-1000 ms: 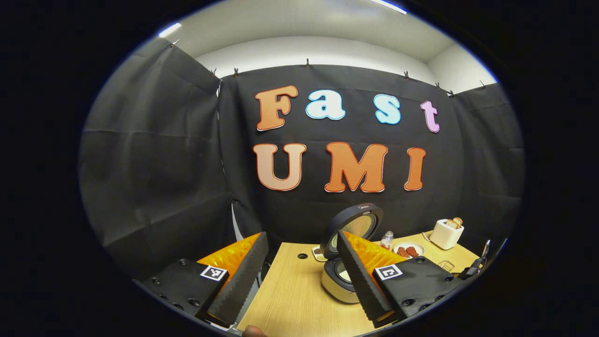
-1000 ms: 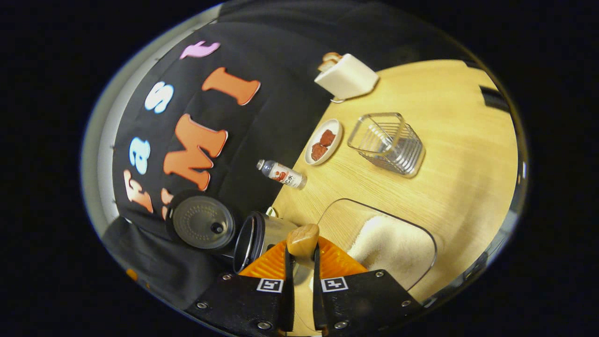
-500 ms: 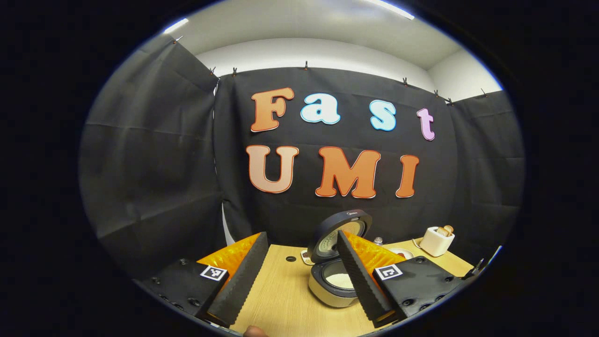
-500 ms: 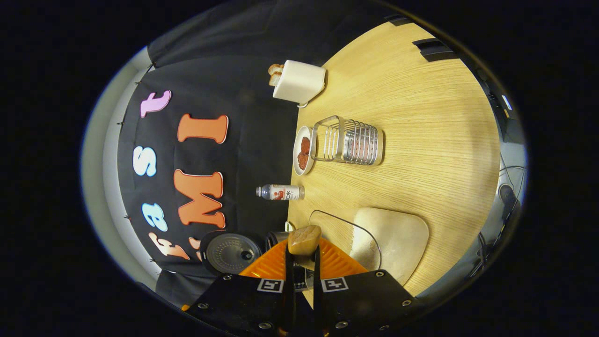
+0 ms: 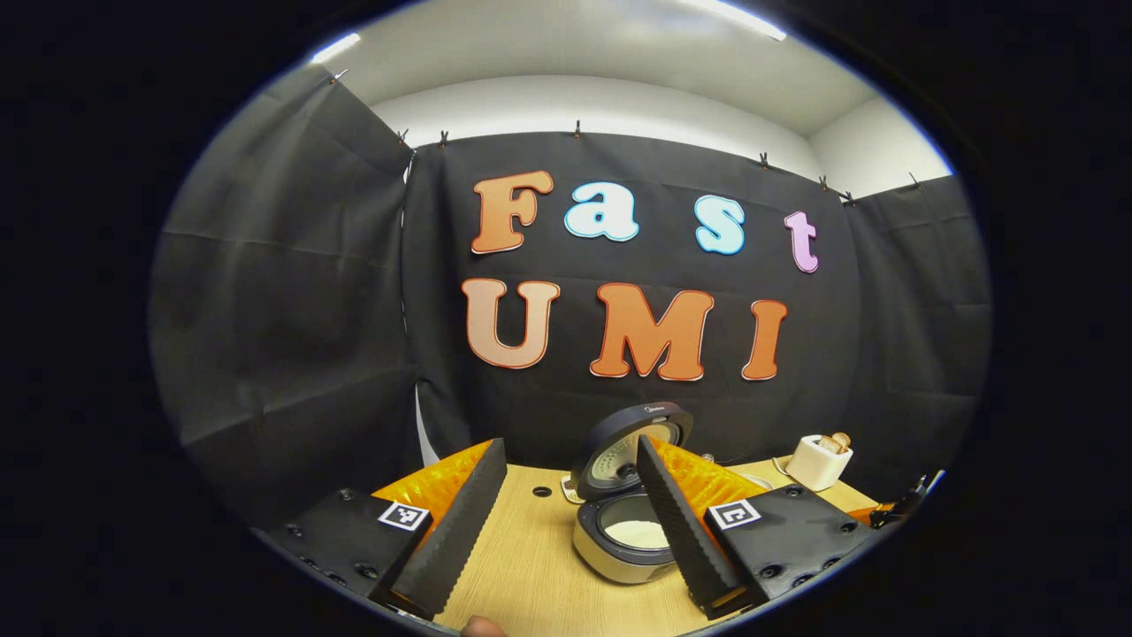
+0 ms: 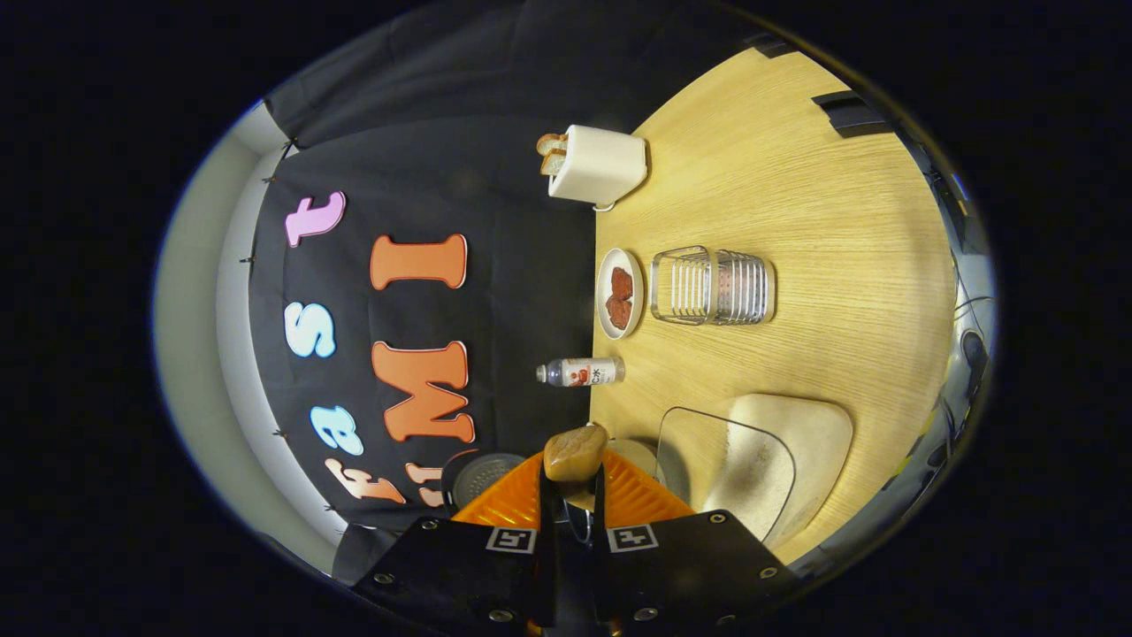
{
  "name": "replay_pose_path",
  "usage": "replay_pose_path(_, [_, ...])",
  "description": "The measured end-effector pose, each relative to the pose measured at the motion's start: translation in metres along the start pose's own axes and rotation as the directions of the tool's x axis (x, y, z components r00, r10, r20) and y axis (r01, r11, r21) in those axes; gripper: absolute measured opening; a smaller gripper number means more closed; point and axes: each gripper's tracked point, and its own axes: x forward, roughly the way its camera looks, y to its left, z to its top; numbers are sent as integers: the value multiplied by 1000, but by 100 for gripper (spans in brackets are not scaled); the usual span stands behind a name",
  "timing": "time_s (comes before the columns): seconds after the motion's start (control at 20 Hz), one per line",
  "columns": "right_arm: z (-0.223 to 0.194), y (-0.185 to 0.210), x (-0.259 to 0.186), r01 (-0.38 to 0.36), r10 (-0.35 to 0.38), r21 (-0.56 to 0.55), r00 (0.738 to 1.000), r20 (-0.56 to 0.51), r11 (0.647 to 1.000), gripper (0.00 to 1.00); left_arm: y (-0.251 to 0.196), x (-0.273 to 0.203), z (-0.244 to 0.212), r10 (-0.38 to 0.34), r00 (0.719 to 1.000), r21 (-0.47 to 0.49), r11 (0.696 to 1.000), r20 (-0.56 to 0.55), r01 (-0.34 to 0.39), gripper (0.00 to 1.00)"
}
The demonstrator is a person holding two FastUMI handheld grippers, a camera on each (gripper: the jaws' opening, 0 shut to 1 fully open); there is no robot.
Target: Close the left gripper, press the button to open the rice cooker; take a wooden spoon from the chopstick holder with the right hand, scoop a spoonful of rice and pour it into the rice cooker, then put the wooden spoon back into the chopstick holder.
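In the left gripper view the rice cooker stands on the table with its lid raised and white rice in the pot. My left gripper hangs open in front of it, holding nothing; one finger covers the cooker's right side. In the right gripper view, rolled sideways, my right gripper is shut on the wooden spoon, whose rounded end sticks out past the fingertips. The wire chopstick holder stands apart from it, farther off on the table. The cooker lid peeks from behind one finger.
A clear container of rice lies close to the right gripper. A small bottle, a plate of red food and a white toaster line the table's far edge. The toaster stands right of the cooker.
The right gripper, still holding the spoon, has rolled and drawn away from the cooker, which slid behind its fingers. The cooker has drifted left and lower in the left gripper view, showing its rice.
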Motion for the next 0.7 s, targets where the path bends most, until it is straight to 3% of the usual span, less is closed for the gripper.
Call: replay_pose_path(0.7, [-39, 102, 67, -77, 73, -34, 991, -111, 996, 15, 1, 11, 4, 26, 1000, 6, 1000, 5, -26, 98])
